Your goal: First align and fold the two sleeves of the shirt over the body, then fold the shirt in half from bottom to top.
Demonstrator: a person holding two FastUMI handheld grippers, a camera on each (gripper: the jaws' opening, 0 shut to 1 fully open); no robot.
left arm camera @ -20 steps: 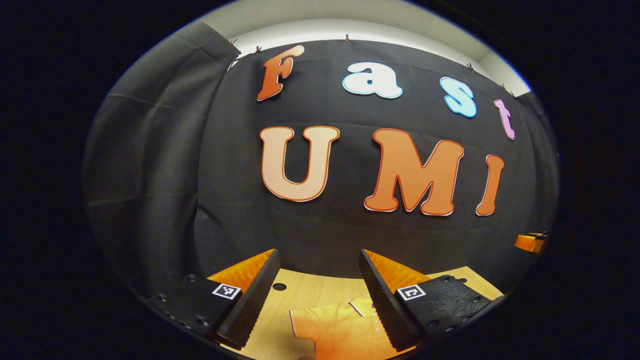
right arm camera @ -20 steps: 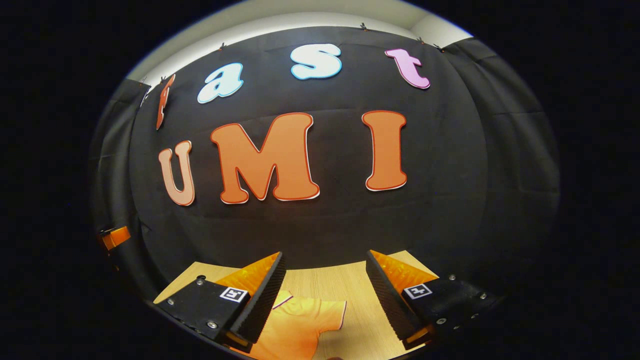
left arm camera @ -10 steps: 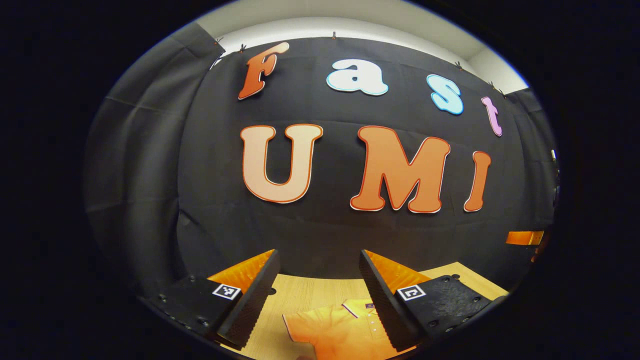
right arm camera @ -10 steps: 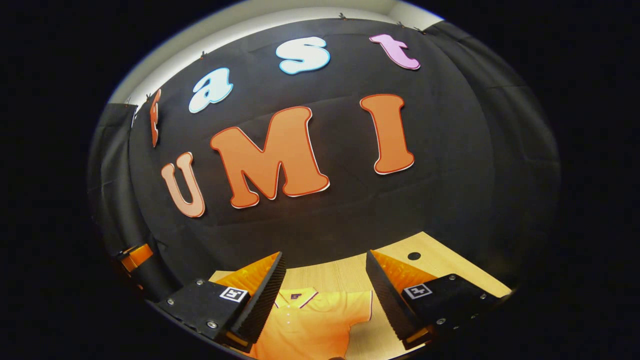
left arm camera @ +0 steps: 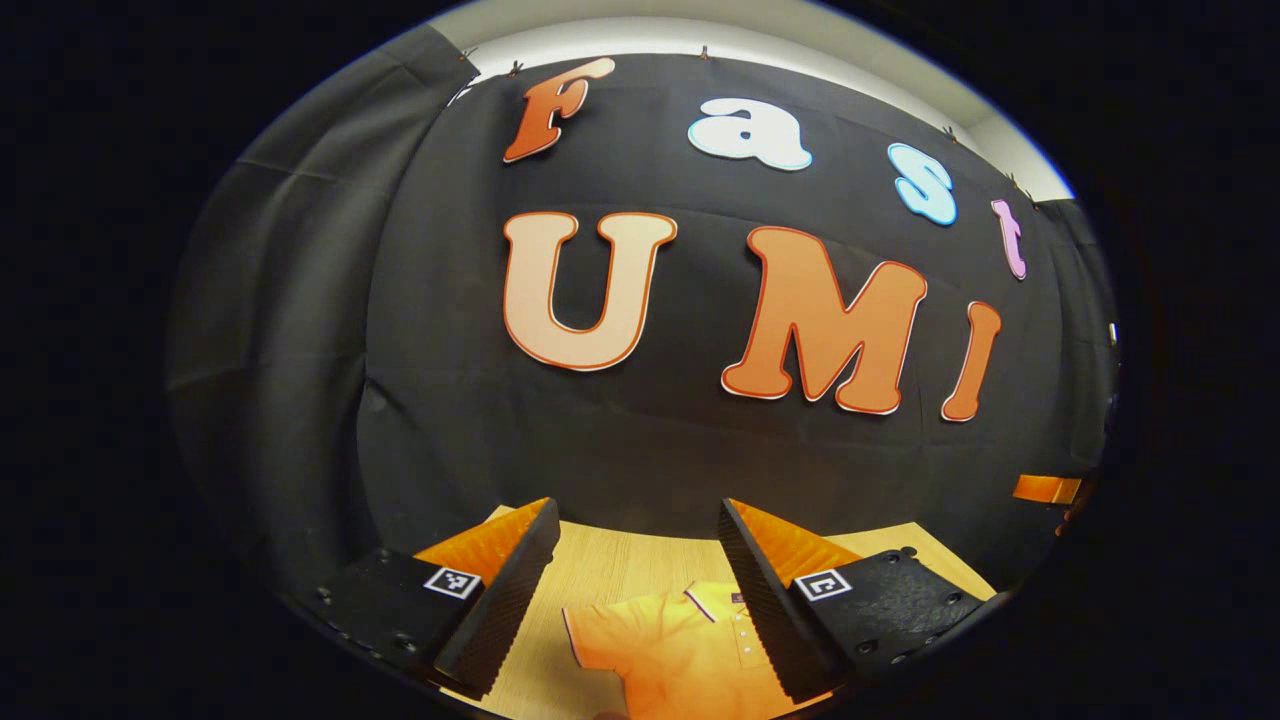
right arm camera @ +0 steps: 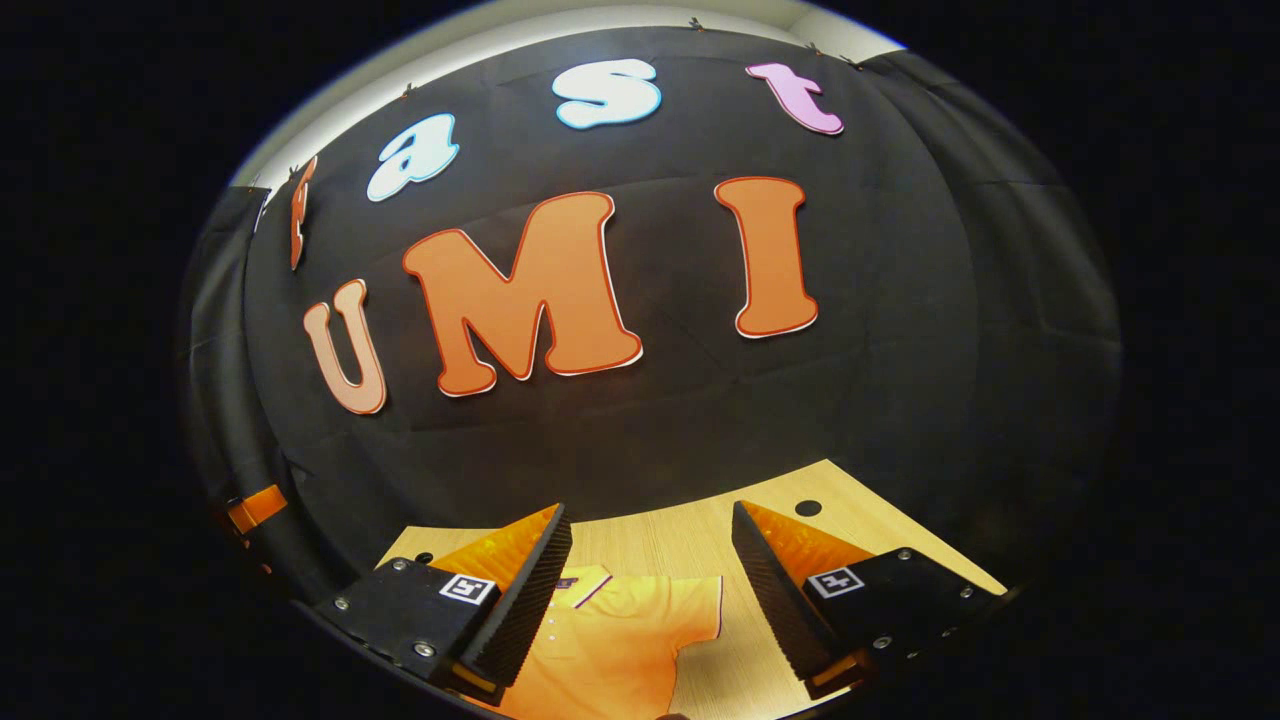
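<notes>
1 orange shirt flat on wooden table, black cloth behind.

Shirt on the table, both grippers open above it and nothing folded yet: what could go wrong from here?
1. The orange polo shirt lies flat on the smooth wooden table; pinching one sleeve could drag the whole garment out of line.
2. Both the left gripper and the right gripper are pitched toward the wall, so the hem lies below what either view takes in, and a descent may miss the sleeve edge.

Shirt orange, dark-and-white trim at collar and sleeve edge. Tabletop light wood grain. Wall black.
</notes>
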